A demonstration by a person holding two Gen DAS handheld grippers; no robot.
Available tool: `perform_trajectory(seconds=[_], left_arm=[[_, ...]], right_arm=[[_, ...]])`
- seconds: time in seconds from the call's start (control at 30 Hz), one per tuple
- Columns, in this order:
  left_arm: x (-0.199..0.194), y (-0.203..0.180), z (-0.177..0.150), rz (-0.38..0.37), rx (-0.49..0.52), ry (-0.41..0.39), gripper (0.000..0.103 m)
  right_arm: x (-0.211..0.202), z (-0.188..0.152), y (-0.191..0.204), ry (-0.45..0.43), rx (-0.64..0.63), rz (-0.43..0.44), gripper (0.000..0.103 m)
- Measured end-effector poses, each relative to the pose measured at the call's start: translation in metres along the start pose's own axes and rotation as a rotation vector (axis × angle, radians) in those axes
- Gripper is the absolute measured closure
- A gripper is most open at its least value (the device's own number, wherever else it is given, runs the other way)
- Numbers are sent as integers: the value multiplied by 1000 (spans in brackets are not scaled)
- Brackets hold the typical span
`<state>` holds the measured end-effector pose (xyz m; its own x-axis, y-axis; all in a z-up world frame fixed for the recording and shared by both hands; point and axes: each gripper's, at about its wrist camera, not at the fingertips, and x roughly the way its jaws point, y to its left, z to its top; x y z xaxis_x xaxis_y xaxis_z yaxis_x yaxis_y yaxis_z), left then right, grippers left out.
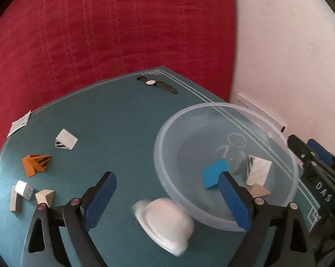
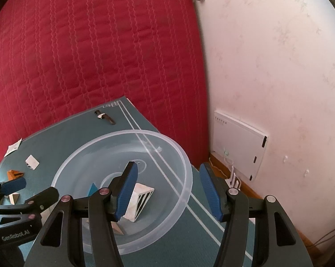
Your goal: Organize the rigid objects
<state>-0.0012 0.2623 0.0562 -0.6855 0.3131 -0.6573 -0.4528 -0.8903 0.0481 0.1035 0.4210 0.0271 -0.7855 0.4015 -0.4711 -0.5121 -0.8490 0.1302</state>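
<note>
Blocks partly sorted into the bowl

Blocks, a blue one (image 1: 214, 173) and a white striped one (image 1: 257, 170), lie inside the clear bowl (image 1: 167, 155) on the green worktop (image 1: 123, 133). Left gripper (image 1: 167, 200) stands released, a blurred white lid (image 1: 165, 220) between its fingers. Right gripper (image 2: 169, 193) straddles the bowl's rim, pads apart from it; orange block (image 1: 36, 163) lies outside

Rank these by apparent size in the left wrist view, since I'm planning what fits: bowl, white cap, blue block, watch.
Largest to smallest, as seen:
1. bowl
2. white cap, though blurred and nearest the camera, so likely exaggerated
3. blue block and watch: unsure, since the watch lies farthest away
</note>
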Motion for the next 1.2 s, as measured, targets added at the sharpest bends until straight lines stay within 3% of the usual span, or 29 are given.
perform_trajectory(seconds=[0.53,0.9,1.1,1.17,1.2], left_arm=[[-37,54,-49,28,-74,40,5],[-32,40,-74,25,1,100,6],[-25,43,-77,16,-13,136,34],[-27,43,-76,9,-11,133,51],[-28,43,-76,9,-11,134,51]], right_arm=[[0,0,0,1,5,1,44],[-3,-2,-1,2,7,2,44],[0,-1,-5,14,13,7,44],[0,-1,-4,12,10,6,44],[0,-1,-4,12,10,6,44]])
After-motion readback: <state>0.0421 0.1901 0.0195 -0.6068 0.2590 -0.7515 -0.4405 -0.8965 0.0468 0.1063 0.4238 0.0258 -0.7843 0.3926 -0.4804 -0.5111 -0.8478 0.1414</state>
